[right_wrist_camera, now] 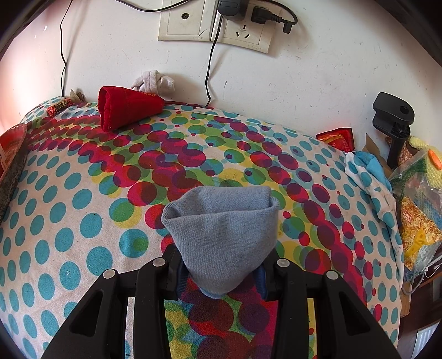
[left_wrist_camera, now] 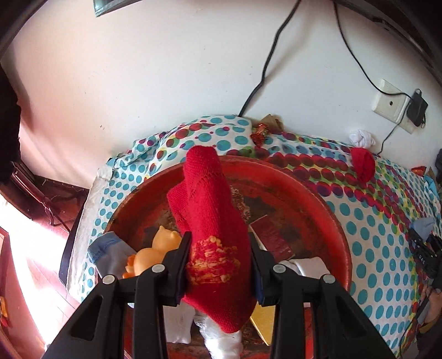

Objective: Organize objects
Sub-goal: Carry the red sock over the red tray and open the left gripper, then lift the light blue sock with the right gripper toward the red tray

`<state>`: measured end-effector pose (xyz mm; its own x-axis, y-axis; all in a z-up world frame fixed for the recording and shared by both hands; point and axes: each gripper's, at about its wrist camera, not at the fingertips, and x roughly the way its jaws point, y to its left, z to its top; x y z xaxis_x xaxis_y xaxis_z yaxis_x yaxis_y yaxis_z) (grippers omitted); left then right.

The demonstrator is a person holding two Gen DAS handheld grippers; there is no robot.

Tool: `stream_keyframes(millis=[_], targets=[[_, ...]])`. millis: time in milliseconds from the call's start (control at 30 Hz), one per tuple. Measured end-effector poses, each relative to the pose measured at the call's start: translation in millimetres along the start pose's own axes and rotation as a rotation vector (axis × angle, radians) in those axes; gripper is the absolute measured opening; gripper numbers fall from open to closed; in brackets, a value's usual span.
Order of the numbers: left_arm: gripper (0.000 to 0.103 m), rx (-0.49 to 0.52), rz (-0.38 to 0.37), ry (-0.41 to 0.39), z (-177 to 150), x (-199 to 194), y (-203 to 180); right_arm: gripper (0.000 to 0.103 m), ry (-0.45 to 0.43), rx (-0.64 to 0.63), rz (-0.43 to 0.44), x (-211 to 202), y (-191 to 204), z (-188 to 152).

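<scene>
A dotted cloth (right_wrist_camera: 83, 210) in teal, red and green spots covers the tabletop. On the white wall (right_wrist_camera: 304, 82) behind the far edge sits a socket plate (right_wrist_camera: 212, 24) with a black adapter (right_wrist_camera: 232, 7) plugged in, and thin black cables (right_wrist_camera: 207, 69) hang from it to the cloth. By the far right corner stands a black clamp (right_wrist_camera: 392, 118). Beyond the left edge, reddish wooden floor (left_wrist_camera: 36, 265) shows in bright light.
</scene>
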<state>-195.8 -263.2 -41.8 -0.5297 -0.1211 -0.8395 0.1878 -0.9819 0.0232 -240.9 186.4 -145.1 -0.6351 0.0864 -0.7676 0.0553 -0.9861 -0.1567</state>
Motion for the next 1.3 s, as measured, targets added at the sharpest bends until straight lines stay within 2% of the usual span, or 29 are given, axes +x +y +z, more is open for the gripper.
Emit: stream_keyframes(millis=[167,433,667,700,767,867,1067,1300], targets=[[0.037,-0.043,0.007,0.005,12,13,27,0.036,-0.001,-0.004,-0.004,0,1,0],[0.041,-0.052,0.022,0.051,23,40,42,0.036,-0.002,-0.016,-0.018,0,1,1],[0.053,-0.079,0.014,0.069,19,48,49,0.036,-0.002,-0.018,-0.021,-1,1,1],[0.059,-0.076,0.019,0.065,18,47,49,0.036,-0.002,-0.020,-0.024,-1,1,1],[0.065,-0.043,0.032,0.046,16,41,46,0.036,-0.003,-0.026,-0.030,-1,2,1],[0.065,-0.003,0.056,0.025,11,30,40,0.036,-0.004,-0.036,-0.042,-1,2,1],[0.065,0.023,0.045,-0.026,-22,-2,25,0.036,-0.006,-0.048,-0.056,-1,5,1],[0.065,0.040,-0.012,-0.031,-87,-28,3,0.036,-0.006,-0.049,-0.059,-1,6,1]])
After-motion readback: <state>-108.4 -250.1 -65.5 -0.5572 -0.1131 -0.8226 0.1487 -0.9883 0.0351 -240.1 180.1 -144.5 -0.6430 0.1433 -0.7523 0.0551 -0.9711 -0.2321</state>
